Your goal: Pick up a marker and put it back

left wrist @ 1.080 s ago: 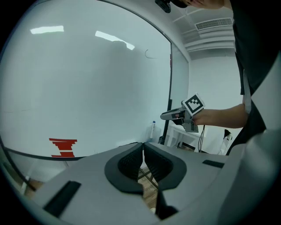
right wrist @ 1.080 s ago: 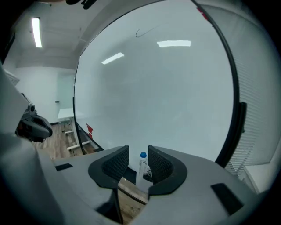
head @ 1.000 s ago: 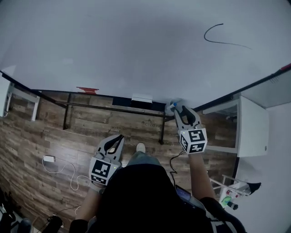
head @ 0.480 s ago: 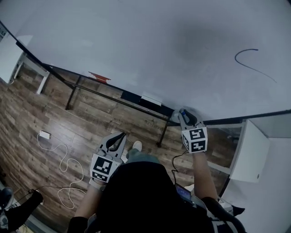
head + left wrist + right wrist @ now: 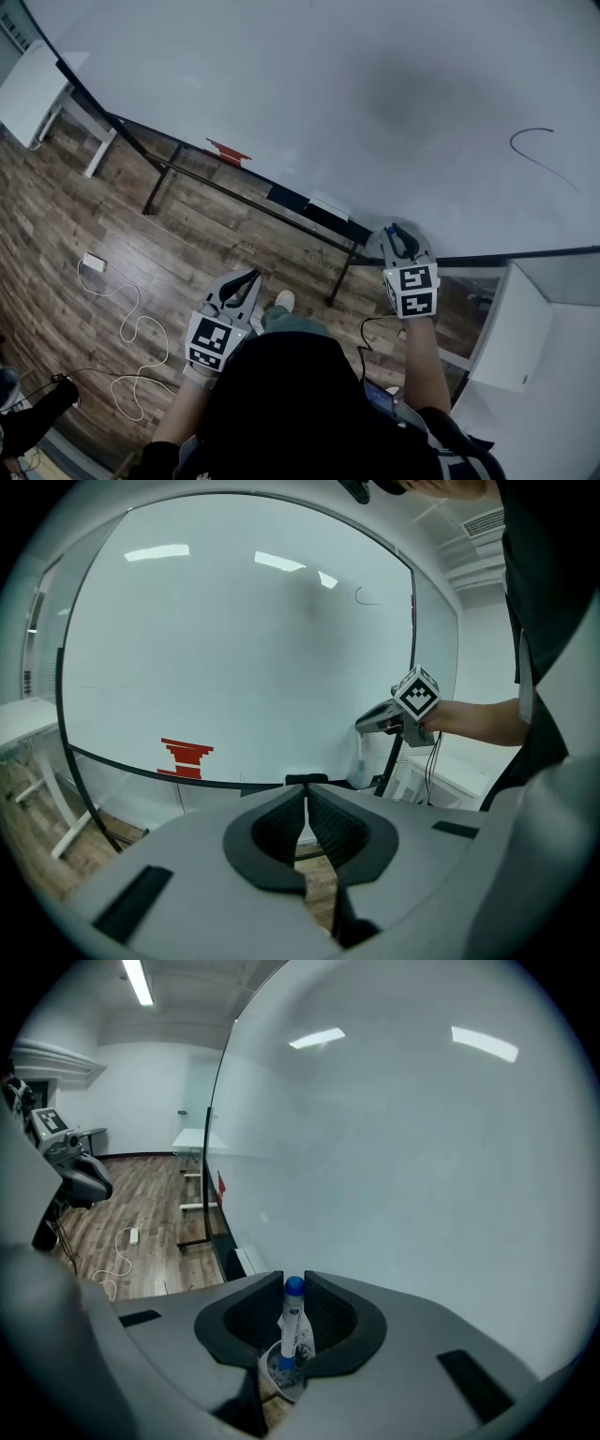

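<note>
Right gripper (image 5: 293,1284) — jaws having just been closing — is clamping the blue-capped marker (image 5: 291,1327) standing in a cup (image 5: 274,1374); left gripper (image 5: 306,789) is keeping its jaws together, empty.

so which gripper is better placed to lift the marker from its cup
Right. The right gripper has the marker, standing in its cup, between jaws that have just been closing on it; the left gripper is shut and empty.

One marker (image 5: 292,1321), two tools (image 5: 246,278) (image 5: 396,232), one whiteboard (image 5: 281,94)
</note>
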{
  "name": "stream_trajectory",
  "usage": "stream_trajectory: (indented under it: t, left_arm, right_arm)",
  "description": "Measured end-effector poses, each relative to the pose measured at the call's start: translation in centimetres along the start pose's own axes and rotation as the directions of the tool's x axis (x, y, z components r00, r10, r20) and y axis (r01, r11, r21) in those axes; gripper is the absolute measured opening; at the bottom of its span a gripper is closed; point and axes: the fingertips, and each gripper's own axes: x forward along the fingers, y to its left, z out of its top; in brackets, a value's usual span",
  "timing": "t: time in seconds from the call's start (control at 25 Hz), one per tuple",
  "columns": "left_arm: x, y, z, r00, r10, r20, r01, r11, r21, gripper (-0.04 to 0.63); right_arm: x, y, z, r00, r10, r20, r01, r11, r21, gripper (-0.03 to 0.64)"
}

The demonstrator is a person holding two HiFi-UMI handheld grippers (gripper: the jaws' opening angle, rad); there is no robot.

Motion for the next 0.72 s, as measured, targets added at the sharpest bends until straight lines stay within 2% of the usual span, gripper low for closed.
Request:
stream_trajectory:
  t: [0.16, 0.36, 0.72]
  left_arm:
    - [-0.7, 1.1, 0.4, 1.000, 0.008, 0.020, -0.009, 1.000, 0.004, 0.026]
    - [-1.8, 2.8, 1.2, 0.998, 0.021, 0.055, -0.021, 1.000, 0.005, 0.026]
    - [-5.1, 6.8, 1.9, 0.988, 0.115, 0.101, -0.115, 0.993, -0.010, 0.026]
  right_arm:
    - [-0.7, 0.7, 3.3, 0.999, -0.024, 0.029, 0.025, 0.998, -0.050, 0.095]
    - [-1.8, 2.0, 8.5, 0.993, -0.047, 0.112, 0.058, 0.993, -0.099, 0.095]
    - [-1.1, 7.2, 16.0, 0.962, 0.050, 0.269, -0.020, 0.993, -0.112, 0.094]
